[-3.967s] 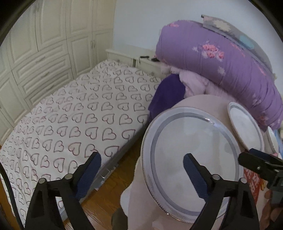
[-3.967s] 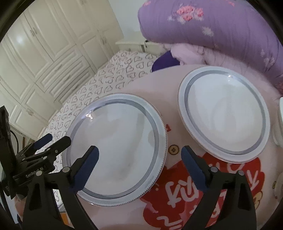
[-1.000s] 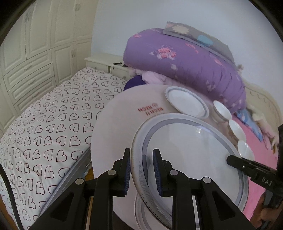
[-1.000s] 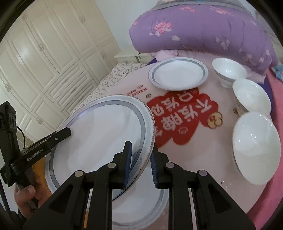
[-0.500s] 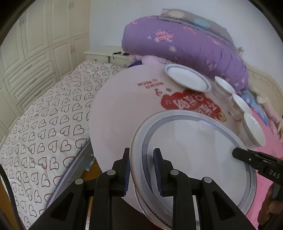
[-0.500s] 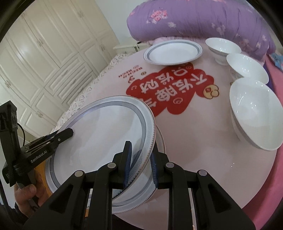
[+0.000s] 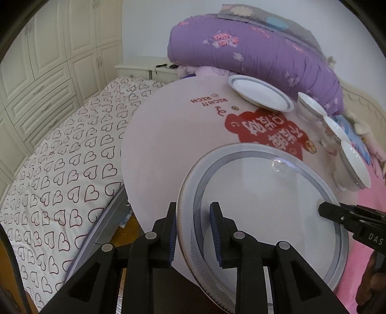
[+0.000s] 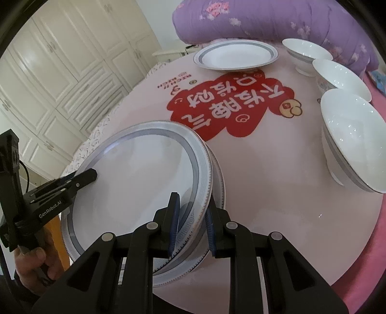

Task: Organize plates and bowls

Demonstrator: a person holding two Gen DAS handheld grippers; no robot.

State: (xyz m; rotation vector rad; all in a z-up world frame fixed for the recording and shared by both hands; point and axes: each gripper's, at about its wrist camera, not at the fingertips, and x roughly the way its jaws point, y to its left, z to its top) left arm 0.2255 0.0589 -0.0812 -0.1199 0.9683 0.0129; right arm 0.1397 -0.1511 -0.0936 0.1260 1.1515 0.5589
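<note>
Gripping the grey-rimmed plate [image 8: 135, 183] by opposite edges, left gripper [image 7: 193, 231] and right gripper [image 8: 190, 224] both clamped on its rim, we hold it level just above the lower plate [image 8: 214, 193] at the table's [image 8: 265, 193] near edge so they stack squarely.

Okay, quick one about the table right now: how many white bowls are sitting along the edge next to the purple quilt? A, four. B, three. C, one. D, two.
B: the right wrist view shows three white bowls in a row, the far bowl, the middle bowl and the near bowl, beside the purple quilt.
</note>
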